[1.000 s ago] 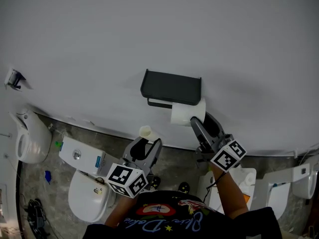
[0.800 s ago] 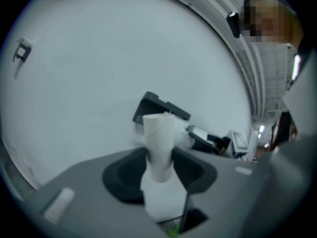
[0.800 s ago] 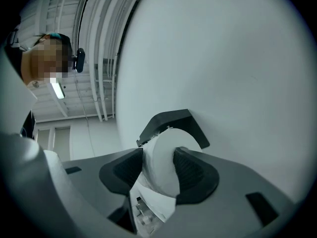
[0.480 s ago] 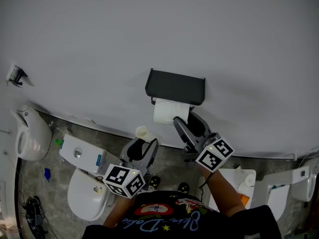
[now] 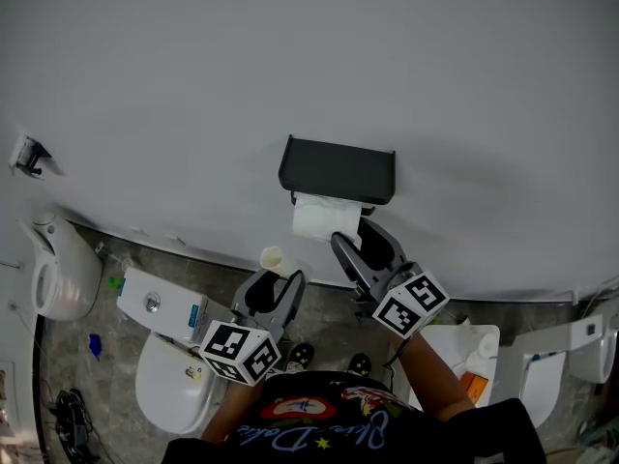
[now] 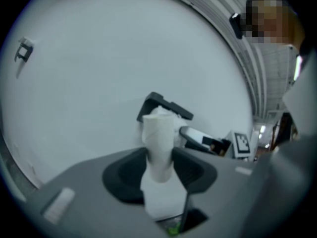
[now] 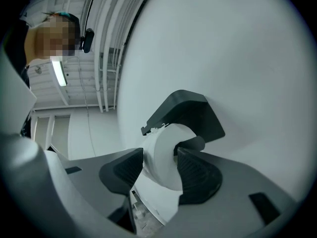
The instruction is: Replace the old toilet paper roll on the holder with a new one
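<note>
A black holder [image 5: 337, 170] with a flat shelf is fixed to the white wall. The full white new roll [image 5: 317, 217] sits right under that shelf, and my right gripper [image 5: 356, 236] is shut on it from below right. In the right gripper view both pads squeeze the new roll [image 7: 162, 157] in front of the holder [image 7: 188, 114]. I cannot tell whether the roll sits on the holder's bar. My left gripper [image 5: 275, 284] stays lower left, shut on the thin old roll [image 5: 276, 258]. That old roll [image 6: 158, 145] stands upright between its pads, with the holder [image 6: 163, 104] behind.
Below the wall are a toilet bowl [image 5: 172, 380] with its cistern [image 5: 160, 307] at the lower left and a white fixture [image 5: 63, 271] at the far left. More white fixtures [image 5: 571, 348] stand at the right. A small fitting [image 5: 29, 153] is on the wall at the left.
My right gripper has carried the new roll leftwards, from the holder's right end to under its middle. The left gripper with the old roll has kept still.
</note>
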